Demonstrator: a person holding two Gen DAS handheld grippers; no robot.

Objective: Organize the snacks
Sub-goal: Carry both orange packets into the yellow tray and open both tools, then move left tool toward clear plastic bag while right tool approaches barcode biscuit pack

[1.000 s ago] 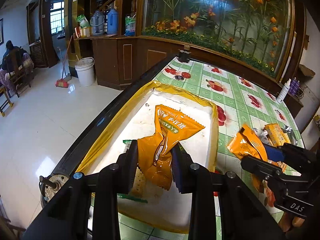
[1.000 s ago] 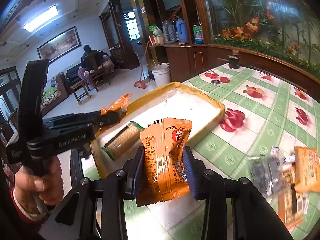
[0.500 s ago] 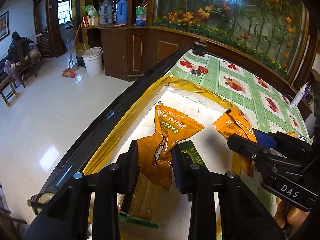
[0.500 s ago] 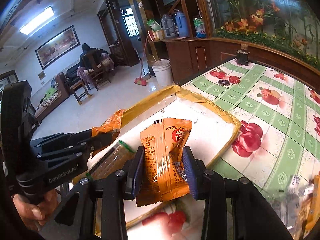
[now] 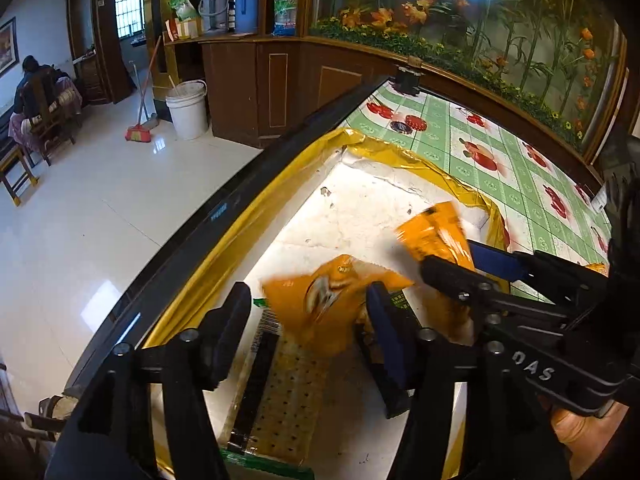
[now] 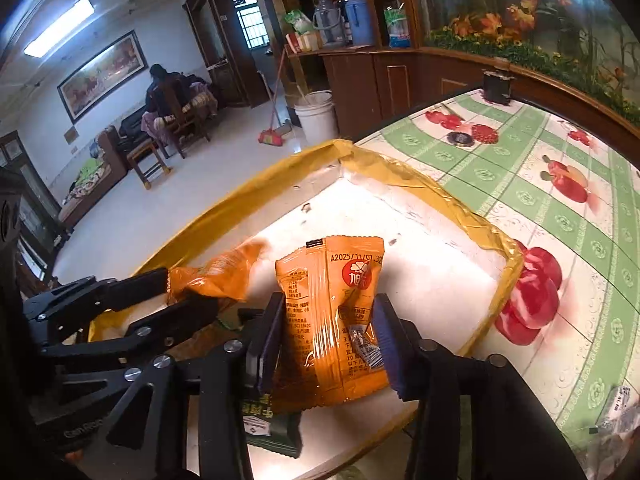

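Observation:
A white foam tray with a yellow taped rim lies on the green cherry-print tablecloth. Both grippers hang over it. My left gripper is opening, its jaws wide apart. Its orange snack packet is blurred and tilted, loose between them, above a cracker pack lying in the tray. My right gripper is also opening. A second orange packet still stands upright between its blue pads, touching both.
The table's black edge runs along the tray's left side, with open floor below it. More wrapped snacks lie on the cloth at the right. A small black object stands at the far end. A person sits far off.
Both grippers came forward and down over the tray. The left jaws spread wide and its orange packet slipped and tipped over. The right jaws widened a little around their packet.

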